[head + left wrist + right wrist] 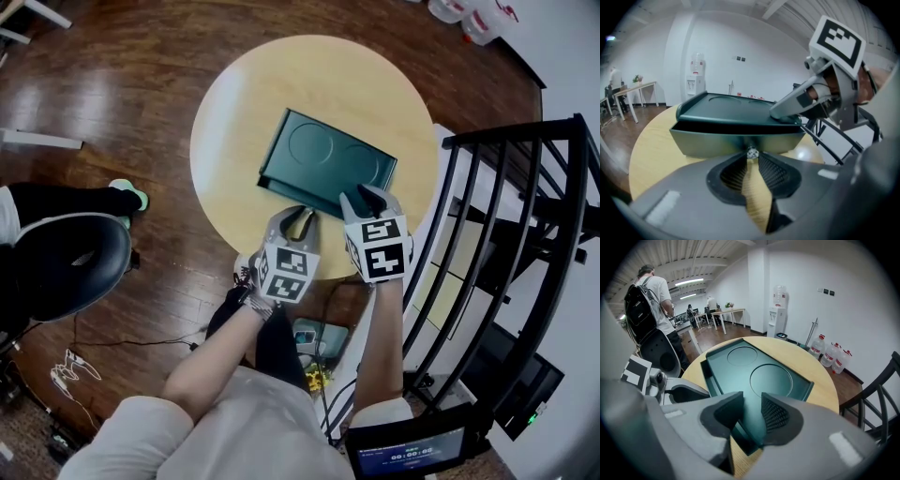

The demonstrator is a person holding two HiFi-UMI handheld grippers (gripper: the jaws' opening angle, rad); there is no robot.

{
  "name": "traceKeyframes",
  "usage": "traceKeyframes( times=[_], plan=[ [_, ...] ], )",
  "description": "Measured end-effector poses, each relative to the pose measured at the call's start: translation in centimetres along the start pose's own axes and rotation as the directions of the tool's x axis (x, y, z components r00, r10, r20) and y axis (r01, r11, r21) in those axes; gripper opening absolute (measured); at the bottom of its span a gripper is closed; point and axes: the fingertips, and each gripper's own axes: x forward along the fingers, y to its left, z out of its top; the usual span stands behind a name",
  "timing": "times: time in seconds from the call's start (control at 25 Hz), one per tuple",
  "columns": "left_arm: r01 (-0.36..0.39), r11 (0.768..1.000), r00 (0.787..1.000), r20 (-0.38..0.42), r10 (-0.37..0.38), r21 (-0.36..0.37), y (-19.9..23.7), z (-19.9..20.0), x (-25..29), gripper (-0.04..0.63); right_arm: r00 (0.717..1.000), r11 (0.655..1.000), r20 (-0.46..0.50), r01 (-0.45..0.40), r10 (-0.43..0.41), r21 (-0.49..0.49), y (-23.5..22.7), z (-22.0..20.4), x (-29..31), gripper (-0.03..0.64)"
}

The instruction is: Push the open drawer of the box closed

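Note:
A dark green box (328,159) with two round recesses in its lid lies on the round wooden table (234,112). Its drawer (736,140) stands a little way out at the near side, with a dark gap under the lid. My left gripper (300,214) is straight in front of the drawer, and its fingertips close together on the small silver drawer knob (751,153). My right gripper (368,199) rests over the box's near right corner. Its jaws stand apart, with only the lid (759,380) showing between them. It also shows in the left gripper view as the right gripper (820,93).
A black metal railing (506,206) stands close to the table on the right. To the left a black office chair (66,262) sits on the wood floor. A person with a backpack (649,296) stands beyond the table, and water bottles (829,355) line the far wall.

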Motion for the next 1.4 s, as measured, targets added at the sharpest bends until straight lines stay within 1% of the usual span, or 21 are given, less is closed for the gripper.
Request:
traceKeyframes(
  times=[0.36, 0.64, 1.24, 1.4],
  plan=[
    [-0.004, 1.000, 1.000, 0.009, 0.005, -0.011, 0.5, 0.9, 0.5, 0.086, 1.000, 1.000, 0.001, -0.001, 0.001, -0.002, 0.4, 0.1, 0.0, 0.124],
    [0.008, 1.000, 1.000, 0.021, -0.008, 0.010, 0.5, 1.5, 1.2, 0.084, 1.000, 1.000, 0.003, -0.003, 0.003, 0.001, 0.3, 0.0, 0.0, 0.124],
    [0.030, 0.999, 1.000, -0.009, -0.030, 0.027, 0.2, 1.8, 1.8, 0.080, 1.000, 1.000, 0.008, -0.006, 0.006, 0.013, -0.4, -0.2, 0.0, 0.124],
    [0.024, 1.000, 0.999, -0.022, -0.024, 0.012, 0.0, 1.8, 1.9, 0.080, 1.000, 1.000, 0.010, -0.005, 0.005, 0.011, -0.5, -0.3, 0.0, 0.124]
  ],
)
